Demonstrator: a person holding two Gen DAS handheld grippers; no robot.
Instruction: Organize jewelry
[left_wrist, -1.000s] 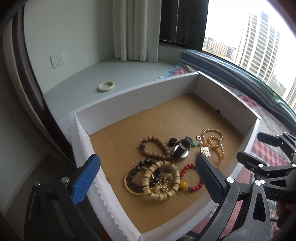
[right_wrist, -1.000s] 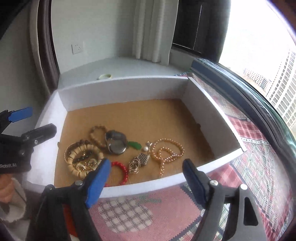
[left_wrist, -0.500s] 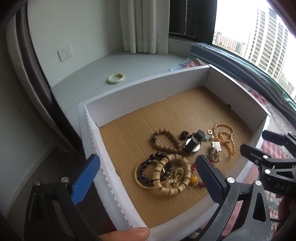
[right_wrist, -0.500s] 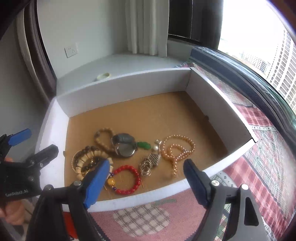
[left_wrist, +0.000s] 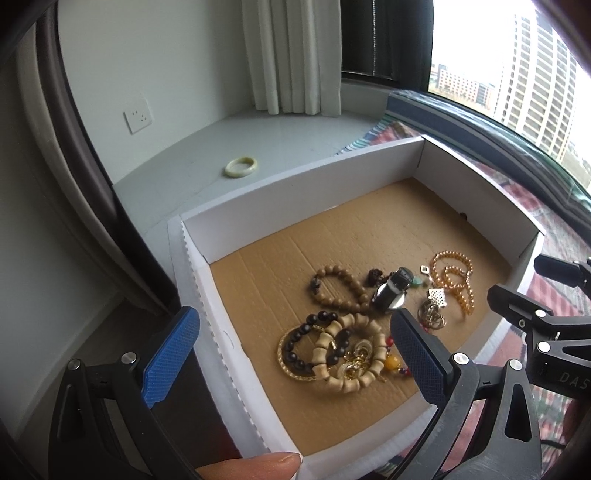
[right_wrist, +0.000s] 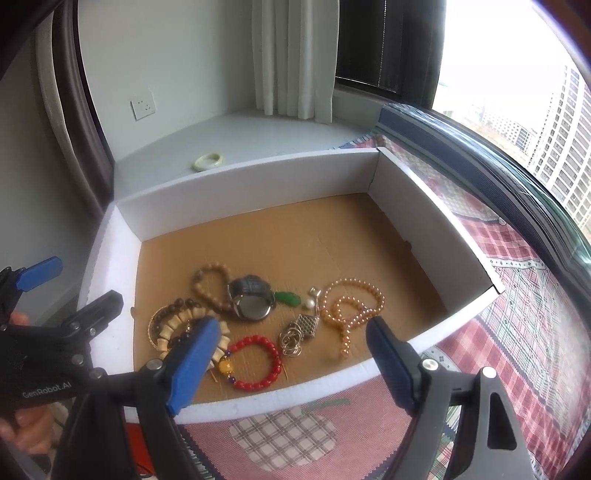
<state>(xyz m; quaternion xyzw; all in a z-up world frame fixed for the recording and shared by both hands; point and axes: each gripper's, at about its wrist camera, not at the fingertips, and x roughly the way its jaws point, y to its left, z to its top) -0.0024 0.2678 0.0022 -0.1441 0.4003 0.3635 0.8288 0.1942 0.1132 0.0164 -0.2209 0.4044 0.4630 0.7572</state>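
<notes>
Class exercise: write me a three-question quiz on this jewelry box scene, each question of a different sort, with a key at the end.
1. True or false: the pale bangle lies inside the box.
2. Multiple choice: which piece lies nearest the box's front wall in the right wrist view? A) watch B) red bracelet C) green pendant
3. Fill in: the jaws of the left gripper and the right gripper are both ____.

Key: 1 false, it lies on the ledge behind the box; 2 B; 3 open, holding nothing.
</notes>
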